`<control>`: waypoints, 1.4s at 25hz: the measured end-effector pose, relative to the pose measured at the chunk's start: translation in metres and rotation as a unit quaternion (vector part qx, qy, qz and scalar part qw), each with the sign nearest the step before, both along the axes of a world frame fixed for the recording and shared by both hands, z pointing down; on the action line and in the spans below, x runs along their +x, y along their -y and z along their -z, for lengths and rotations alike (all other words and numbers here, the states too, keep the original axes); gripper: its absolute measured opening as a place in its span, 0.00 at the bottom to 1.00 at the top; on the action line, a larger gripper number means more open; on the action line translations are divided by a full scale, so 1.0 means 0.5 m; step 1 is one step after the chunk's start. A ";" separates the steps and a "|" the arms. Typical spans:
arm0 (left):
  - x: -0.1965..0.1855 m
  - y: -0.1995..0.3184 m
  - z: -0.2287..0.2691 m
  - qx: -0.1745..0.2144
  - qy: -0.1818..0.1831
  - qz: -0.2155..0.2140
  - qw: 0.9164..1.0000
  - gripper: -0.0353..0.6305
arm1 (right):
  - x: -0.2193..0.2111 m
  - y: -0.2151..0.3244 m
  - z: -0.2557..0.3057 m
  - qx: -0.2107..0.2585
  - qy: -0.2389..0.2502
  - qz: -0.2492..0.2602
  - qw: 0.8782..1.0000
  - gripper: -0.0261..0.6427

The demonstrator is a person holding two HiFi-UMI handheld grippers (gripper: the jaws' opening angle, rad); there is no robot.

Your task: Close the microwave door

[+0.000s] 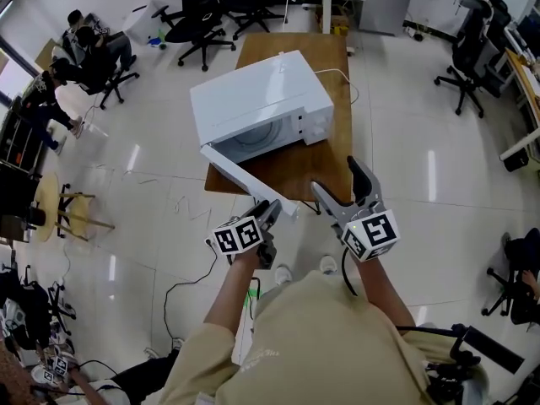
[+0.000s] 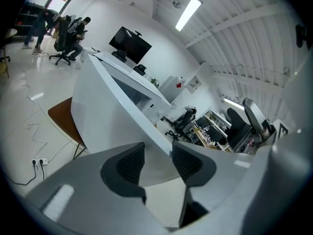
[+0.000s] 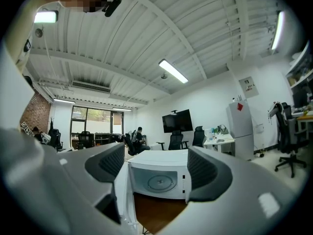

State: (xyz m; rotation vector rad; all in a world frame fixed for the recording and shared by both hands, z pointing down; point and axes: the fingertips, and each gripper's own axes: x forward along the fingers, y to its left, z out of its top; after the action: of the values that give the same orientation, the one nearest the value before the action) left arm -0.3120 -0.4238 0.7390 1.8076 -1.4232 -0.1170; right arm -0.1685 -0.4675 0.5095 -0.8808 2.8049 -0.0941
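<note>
Head view: door (image 1: 240,175) judged light, stiff; free edge, 5 o'clock of microwave (image 1: 261,99), best pushed. Left gripper (image 1: 272,209) half-open, nothing clamped; right gripper (image 1: 336,177) wide, empty.

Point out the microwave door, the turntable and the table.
door (image 1: 245,178): head view, middle of the open panel.
turntable (image 3: 160,182): right gripper view, centre of the plate.
table (image 1: 287,45): head view, bare far end of the top.
</note>
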 end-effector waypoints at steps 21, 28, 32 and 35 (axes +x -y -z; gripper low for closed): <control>0.045 0.247 0.075 -0.005 -0.007 0.036 0.999 0.29 | 0.124 0.063 0.077 -0.015 0.009 -0.067 0.998 0.62; -0.023 0.235 -0.142 -0.149 0.003 0.070 0.986 0.06 | 0.133 0.071 0.120 -0.013 0.008 -0.088 0.996 0.62; -0.027 0.245 -0.127 -0.115 -0.036 0.089 0.989 0.05 | 0.162 0.110 0.163 -0.015 0.002 -0.108 0.994 0.62; -0.013 0.297 -0.047 -0.049 -0.013 0.070 0.996 0.06 | 0.178 0.129 0.153 -0.026 0.004 -0.120 0.992 0.62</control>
State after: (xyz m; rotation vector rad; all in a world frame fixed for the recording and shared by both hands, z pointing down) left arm -0.3183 -0.5725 0.7627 1.6221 -1.5099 -0.1402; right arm -0.0796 -0.5323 0.4329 -1.2199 2.6754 -0.1356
